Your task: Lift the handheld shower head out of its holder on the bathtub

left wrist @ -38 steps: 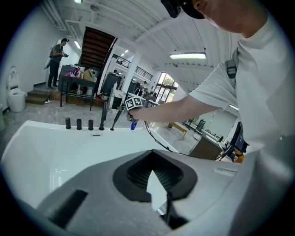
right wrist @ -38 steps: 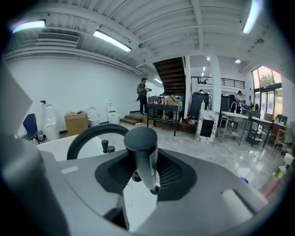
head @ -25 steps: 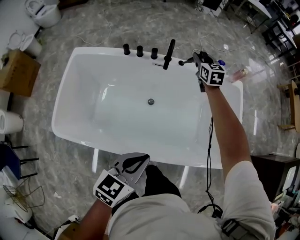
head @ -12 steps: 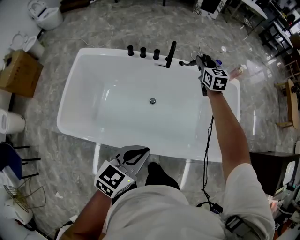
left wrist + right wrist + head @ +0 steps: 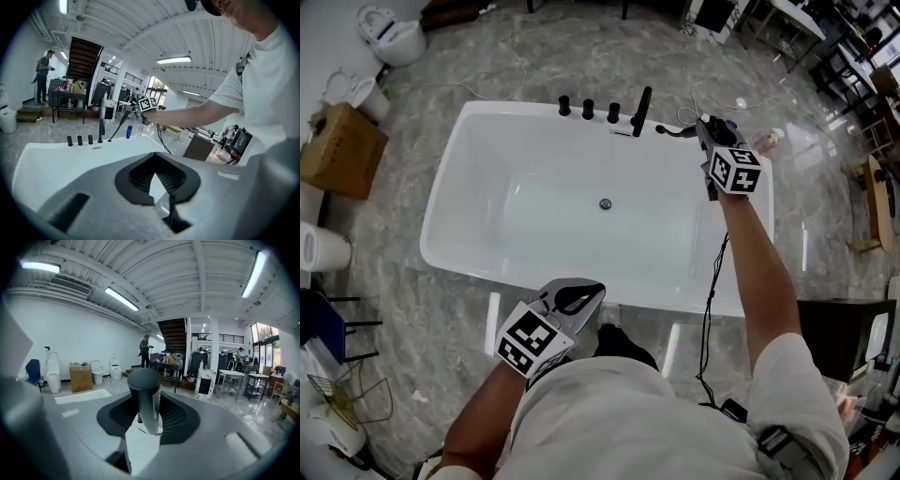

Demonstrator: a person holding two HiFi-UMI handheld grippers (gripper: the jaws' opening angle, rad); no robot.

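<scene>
Head view: the shower head [image 5: 145, 391] is clamped by the right gripper [image 5: 703, 128] over the bathtub's [image 5: 448, 187] rim; the left gripper [image 5: 592, 291] is closed, empty.

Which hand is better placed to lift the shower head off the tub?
Right: the right claw is shut on the shower head at the far tub rim; the left claw holds nothing, near the body.

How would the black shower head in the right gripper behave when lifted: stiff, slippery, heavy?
The black cylindrical handheld shower head looks rigid and smooth, so it may slip or twist in the right gripper. A thin dark line slants from it to the white bathtub rim, probably a hose that would tug back.
</scene>
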